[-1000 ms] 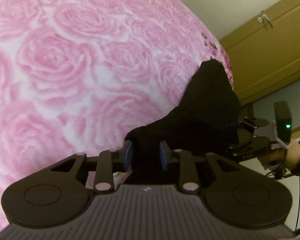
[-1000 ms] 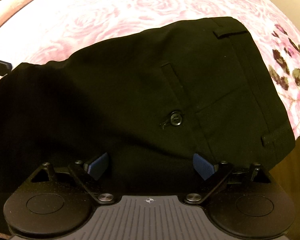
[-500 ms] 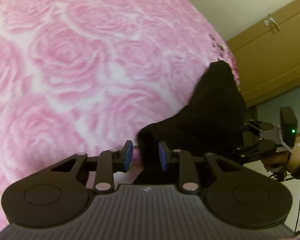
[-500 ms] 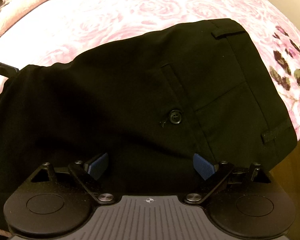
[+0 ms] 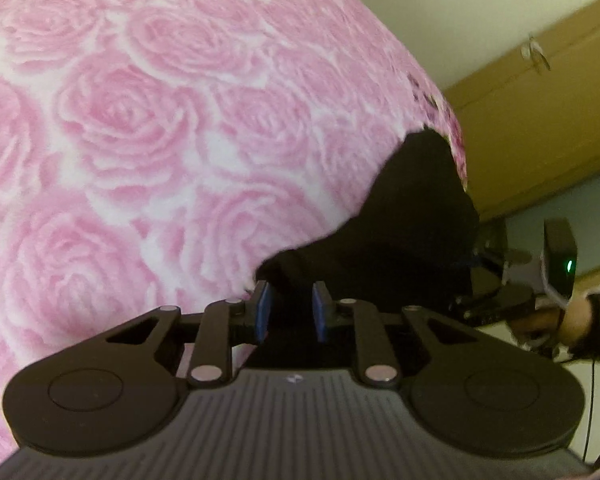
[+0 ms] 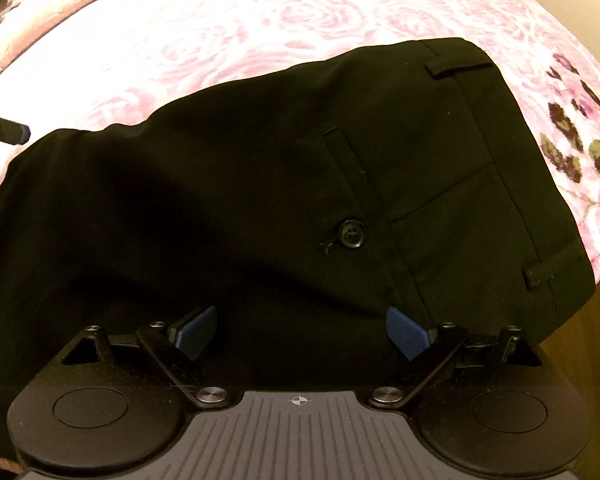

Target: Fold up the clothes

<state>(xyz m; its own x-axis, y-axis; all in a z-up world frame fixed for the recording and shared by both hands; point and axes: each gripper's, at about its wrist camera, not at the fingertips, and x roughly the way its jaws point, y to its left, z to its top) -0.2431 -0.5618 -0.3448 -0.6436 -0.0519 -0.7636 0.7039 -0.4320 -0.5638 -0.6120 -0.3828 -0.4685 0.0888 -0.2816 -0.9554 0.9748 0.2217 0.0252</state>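
Observation:
Black trousers (image 6: 284, 200) lie on the pink rose blanket (image 6: 228, 28), waistband and belt loops to the right, a button (image 6: 353, 233) in the middle. My right gripper (image 6: 300, 330) is wide open at the trousers' near edge, pads on either side of the cloth, holding nothing. In the left wrist view the trousers (image 5: 400, 240) show as a dark mass at the right. My left gripper (image 5: 288, 312) stands at their left end, its jaws narrowly apart with black cloth between the pads; a grip on it cannot be told. The right gripper (image 5: 500, 280) shows at the far right.
The bed edge runs along the right in the right wrist view, with a darker flowered sheet (image 6: 572, 140) there. A wooden wardrobe (image 5: 540, 120) and a pale wall stand beyond the bed. A folded blanket edge (image 6: 16, 12) lies at the far left.
The left gripper has drifted slightly along the trousers' end, its jaws still narrowly apart. The right gripper has stayed wide open at the near edge.

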